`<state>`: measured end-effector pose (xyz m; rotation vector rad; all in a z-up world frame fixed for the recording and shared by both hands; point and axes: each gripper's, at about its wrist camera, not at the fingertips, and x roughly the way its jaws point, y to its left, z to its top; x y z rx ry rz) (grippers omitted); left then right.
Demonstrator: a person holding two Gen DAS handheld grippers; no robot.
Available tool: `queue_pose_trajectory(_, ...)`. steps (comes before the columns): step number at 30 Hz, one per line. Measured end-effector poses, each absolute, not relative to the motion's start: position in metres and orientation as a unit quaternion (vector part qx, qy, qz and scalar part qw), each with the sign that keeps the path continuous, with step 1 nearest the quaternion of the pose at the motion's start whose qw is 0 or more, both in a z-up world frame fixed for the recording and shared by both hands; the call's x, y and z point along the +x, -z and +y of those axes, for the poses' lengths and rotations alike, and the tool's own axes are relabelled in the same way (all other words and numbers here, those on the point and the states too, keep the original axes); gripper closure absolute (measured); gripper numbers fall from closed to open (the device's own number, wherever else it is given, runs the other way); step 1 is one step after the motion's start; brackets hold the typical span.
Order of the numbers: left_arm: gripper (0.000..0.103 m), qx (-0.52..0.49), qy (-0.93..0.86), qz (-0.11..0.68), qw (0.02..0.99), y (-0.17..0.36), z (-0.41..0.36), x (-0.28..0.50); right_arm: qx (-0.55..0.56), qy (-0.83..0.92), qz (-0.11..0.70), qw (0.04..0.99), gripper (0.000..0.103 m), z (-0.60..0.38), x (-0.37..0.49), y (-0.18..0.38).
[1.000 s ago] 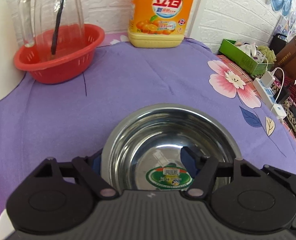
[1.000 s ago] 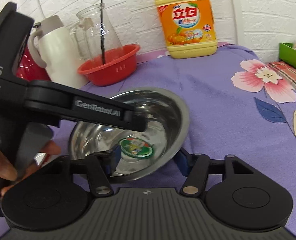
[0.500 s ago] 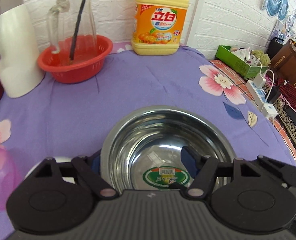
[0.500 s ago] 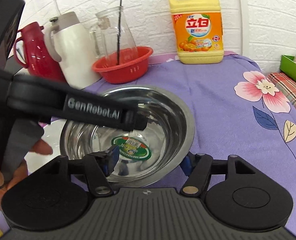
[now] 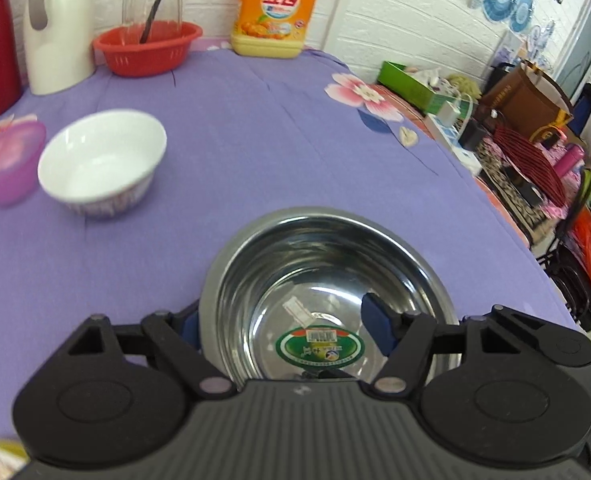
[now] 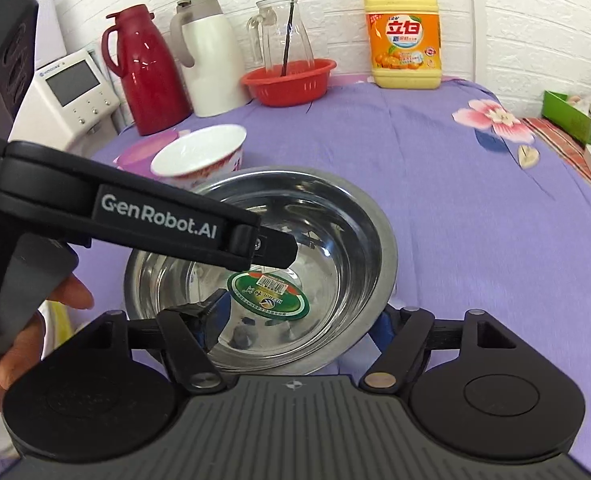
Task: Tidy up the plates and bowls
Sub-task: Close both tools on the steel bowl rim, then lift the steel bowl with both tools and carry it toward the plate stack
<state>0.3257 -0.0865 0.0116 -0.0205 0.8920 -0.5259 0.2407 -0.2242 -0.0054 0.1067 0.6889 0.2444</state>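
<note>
A steel bowl (image 5: 327,264) with a green sticker on its floor rests low over the purple tablecloth. My left gripper (image 5: 283,320) is shut on its wall: the left pad lies against the outside of the rim and the right pad sits inside. In the right wrist view that bowl (image 6: 335,232) shows the left gripper's inner fingertip (image 6: 279,250) over its middle. My right gripper (image 6: 297,322) stands wide open across the near wall, one pad inside and one outside. A white bowl (image 5: 99,160) (image 6: 199,156) stands beyond, beside a purple bowl (image 5: 7,164) (image 6: 135,156).
Along the back wall stand a red flask (image 6: 147,72), a white flask (image 6: 207,56), a red basket (image 6: 289,80) holding a glass jug, and a yellow detergent bottle (image 6: 405,36). The table's right edge (image 5: 515,232) drops to cluttered bags. A hand (image 6: 67,292) holds the left gripper.
Both grippers and the steel bowl have drawn back across the table together. The white and purple bowls have come into view. The right jaws have widened.
</note>
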Motion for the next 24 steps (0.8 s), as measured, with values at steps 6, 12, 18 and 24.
queue_pose_trajectory(6,0.034,-0.013,0.272,0.426,0.863,0.000,-0.085,0.277,0.074,-0.117,0.329,0.934,0.000,-0.229,0.194,0.015)
queue_pose_trajectory(12,0.033,-0.003,0.265,0.419,0.869,0.012,-0.091,0.263,0.064,-0.121,0.332,0.933,0.000,-0.225,0.184,0.026)
queue_pose_trajectory(18,0.031,-0.017,0.264,0.396,0.880,0.000,-0.080,0.262,0.080,-0.123,0.319,0.936,0.000,-0.236,0.176,0.021)
queue_pose_trajectory(24,0.031,-0.039,0.249,0.363,0.897,-0.024,-0.055,0.261,0.107,-0.083,0.270,0.953,0.000,-0.262,0.159,0.005)
